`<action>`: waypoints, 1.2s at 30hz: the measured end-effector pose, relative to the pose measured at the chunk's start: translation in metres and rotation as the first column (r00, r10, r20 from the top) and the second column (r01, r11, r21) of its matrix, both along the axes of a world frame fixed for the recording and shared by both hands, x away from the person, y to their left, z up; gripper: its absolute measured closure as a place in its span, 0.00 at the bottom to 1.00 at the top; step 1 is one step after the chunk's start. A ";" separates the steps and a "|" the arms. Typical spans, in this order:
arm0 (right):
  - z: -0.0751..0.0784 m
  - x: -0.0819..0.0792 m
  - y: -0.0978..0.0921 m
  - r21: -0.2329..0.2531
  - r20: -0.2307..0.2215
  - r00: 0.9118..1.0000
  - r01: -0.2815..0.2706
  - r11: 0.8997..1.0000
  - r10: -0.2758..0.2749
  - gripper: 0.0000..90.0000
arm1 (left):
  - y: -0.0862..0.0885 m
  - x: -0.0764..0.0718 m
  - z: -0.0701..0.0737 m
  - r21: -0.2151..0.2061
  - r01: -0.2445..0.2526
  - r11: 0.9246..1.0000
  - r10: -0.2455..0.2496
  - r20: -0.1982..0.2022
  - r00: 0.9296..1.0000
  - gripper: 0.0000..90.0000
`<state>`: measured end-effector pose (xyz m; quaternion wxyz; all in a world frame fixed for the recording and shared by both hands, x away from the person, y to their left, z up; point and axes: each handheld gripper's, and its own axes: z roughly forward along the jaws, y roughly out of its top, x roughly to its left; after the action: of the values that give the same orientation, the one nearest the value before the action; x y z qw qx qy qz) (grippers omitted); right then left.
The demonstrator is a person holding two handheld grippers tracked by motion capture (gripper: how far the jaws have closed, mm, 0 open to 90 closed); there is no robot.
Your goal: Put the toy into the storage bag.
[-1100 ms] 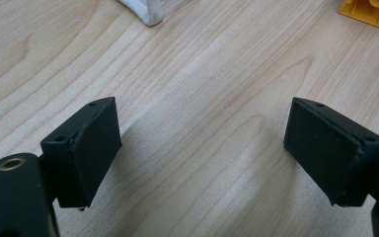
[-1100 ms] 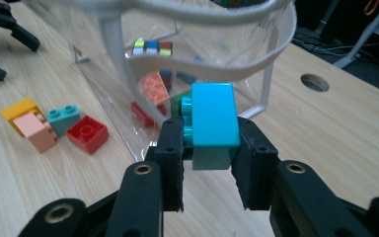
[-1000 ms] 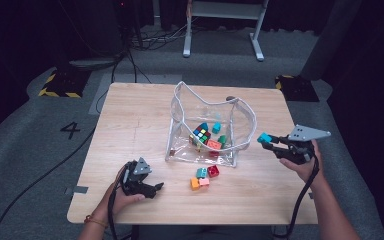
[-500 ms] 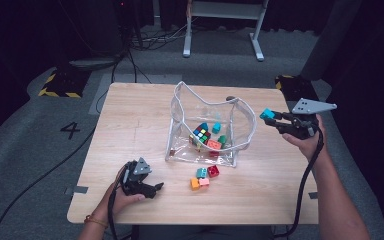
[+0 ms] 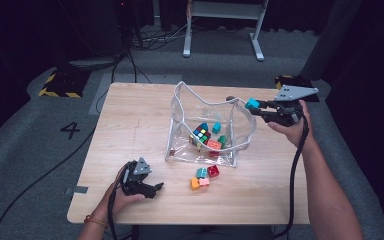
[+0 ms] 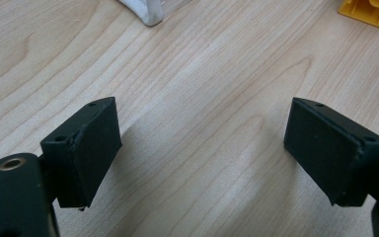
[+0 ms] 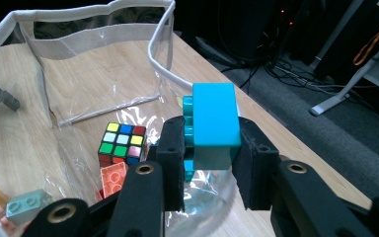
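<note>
A clear plastic bag (image 5: 207,107) with a white rim stands open at the table's middle. Inside lie a colour cube (image 5: 201,134) (image 7: 122,142) and several toy bricks. My right gripper (image 5: 256,105) (image 7: 211,148) is shut on a turquoise brick (image 5: 252,103) (image 7: 214,121), held in the air just over the bag's right rim. Near the front left edge my left gripper (image 5: 156,188) (image 6: 202,153) rests low over bare wood, open, nothing between its pads (image 6: 91,143). Three loose bricks lie in front of the bag: teal (image 5: 201,173), red (image 5: 213,171) and orange (image 5: 195,183).
An orange brick's corner (image 6: 370,9) and the bag's white corner (image 6: 145,12) sit at the top of the left gripper view. The table (image 5: 130,125) has bare wood at left. Beyond it, a grey floor with cables and a white stand (image 5: 225,10).
My right gripper has carried the turquoise brick up and leftward, from beside the bag's right side to just above its right rim. The left gripper has stayed put.
</note>
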<state>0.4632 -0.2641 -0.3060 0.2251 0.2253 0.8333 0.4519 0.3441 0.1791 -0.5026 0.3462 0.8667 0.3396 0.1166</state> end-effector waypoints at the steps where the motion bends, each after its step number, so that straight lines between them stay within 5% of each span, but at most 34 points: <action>1: 0.000 0.000 0.000 0.000 0.000 1.000 0.000 1.000 0.000 0.75 | 0.000 0.000 0.000 0.000 0.000 1.000 0.000 0.000 1.000 0.16; 17: -0.005 0.023 0.065 -0.106 -0.033 0.991 -0.135 0.985 0.132 0.75 | 0.000 0.000 0.000 0.005 0.002 1.000 -0.002 0.003 1.000 0.16; 36: -0.015 0.049 0.127 -0.238 -0.153 0.969 -0.225 0.945 0.192 0.75 | 0.000 0.000 0.000 0.006 0.003 1.000 -0.003 0.003 1.000 0.16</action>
<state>0.5121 -0.1370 -0.3214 0.1492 0.1336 0.9161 0.3473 0.3443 0.1794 -0.5025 0.3441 0.8682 0.3374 0.1183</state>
